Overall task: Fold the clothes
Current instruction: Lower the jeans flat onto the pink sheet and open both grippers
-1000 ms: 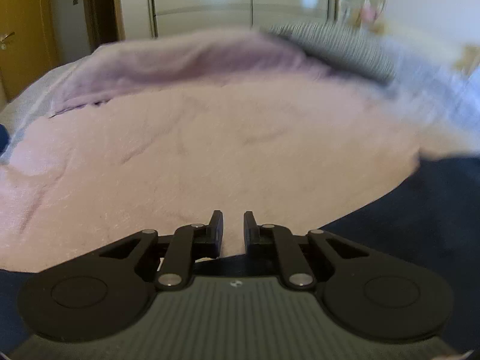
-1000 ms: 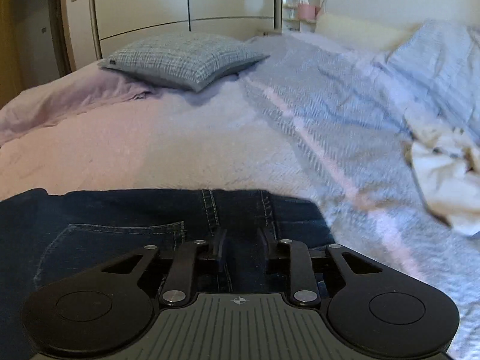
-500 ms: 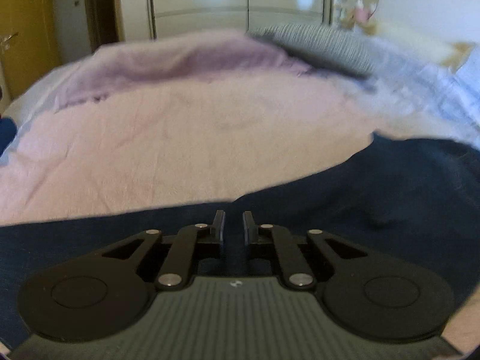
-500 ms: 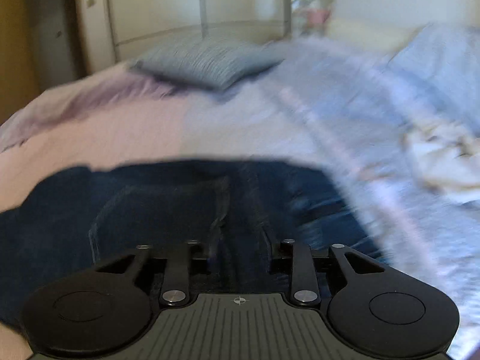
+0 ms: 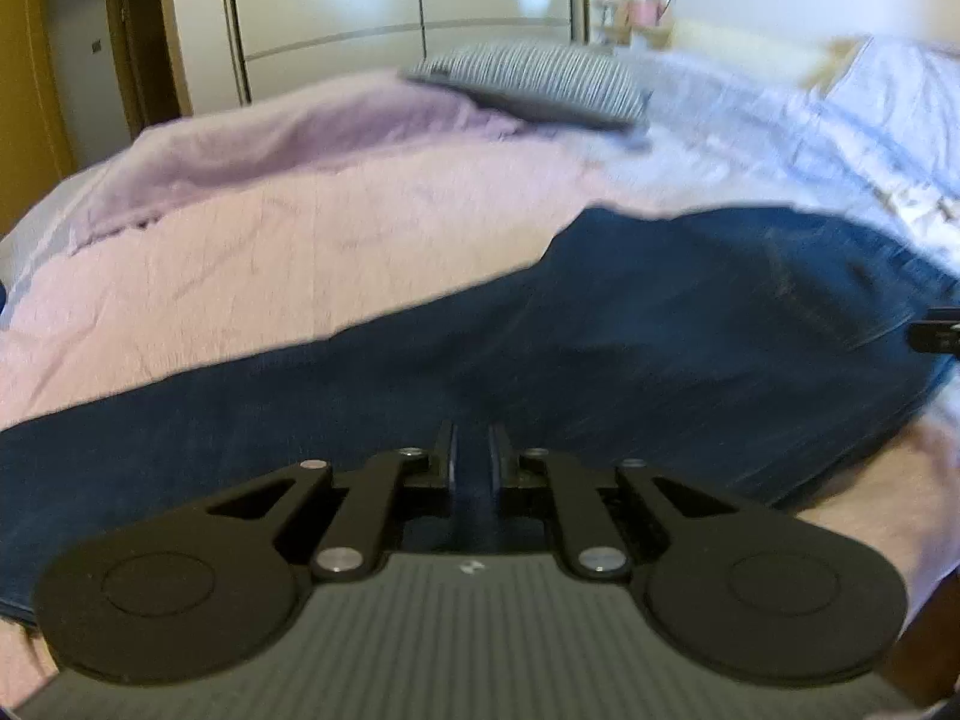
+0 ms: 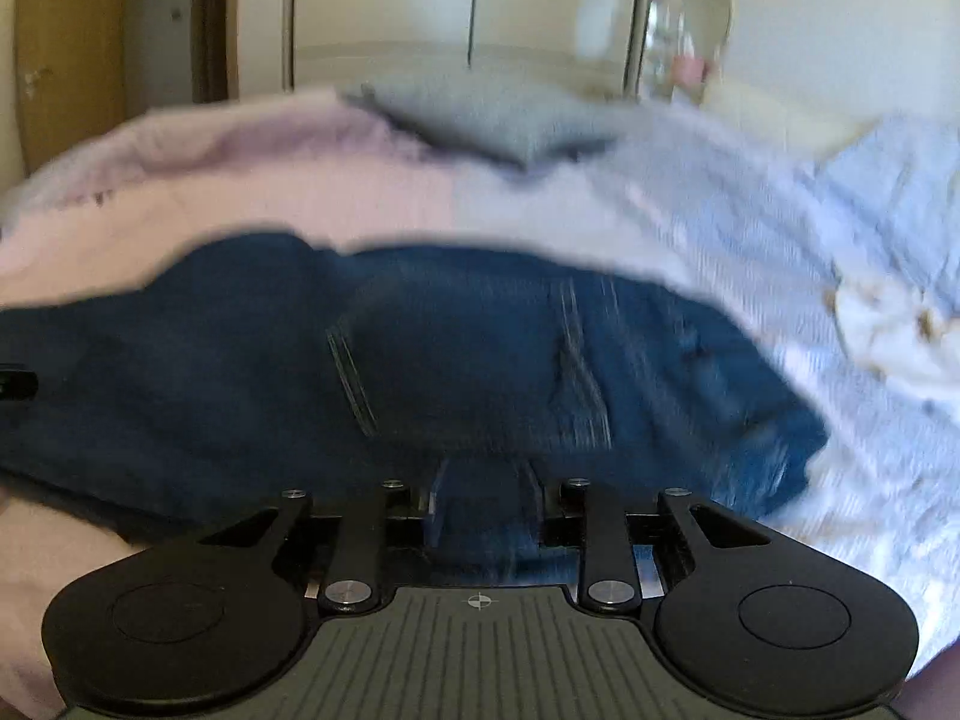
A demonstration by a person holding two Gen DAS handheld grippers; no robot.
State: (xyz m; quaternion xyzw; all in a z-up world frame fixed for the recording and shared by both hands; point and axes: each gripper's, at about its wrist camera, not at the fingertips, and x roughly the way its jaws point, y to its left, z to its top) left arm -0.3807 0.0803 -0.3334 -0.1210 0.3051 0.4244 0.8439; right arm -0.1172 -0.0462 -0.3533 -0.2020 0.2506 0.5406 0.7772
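Dark blue jeans (image 5: pixel 600 360) lie spread across the pink bed cover (image 5: pixel 300 252). My left gripper (image 5: pixel 472 456) is shut on the jeans' near edge, with denim pinched between its fingers. My right gripper (image 6: pixel 483 498) is shut on the jeans (image 6: pixel 480 372) near the waist part, with a pocket and seams ahead of it. The right gripper's tip shows at the right edge of the left wrist view (image 5: pixel 936 330), and the left gripper's tip shows at the left edge of the right wrist view (image 6: pixel 15 384).
A grey striped pillow (image 5: pixel 534 81) and a lilac blanket (image 5: pixel 270 144) lie at the far side of the bed. A light blue duvet (image 6: pixel 810 228) covers the right side, with a crumpled white garment (image 6: pixel 894 330) on it. Wardrobe doors (image 5: pixel 390 6) stand behind.
Both grippers have pulled back and up with the jeans, so much more denim now shows in front of each. The view is blurred by motion.
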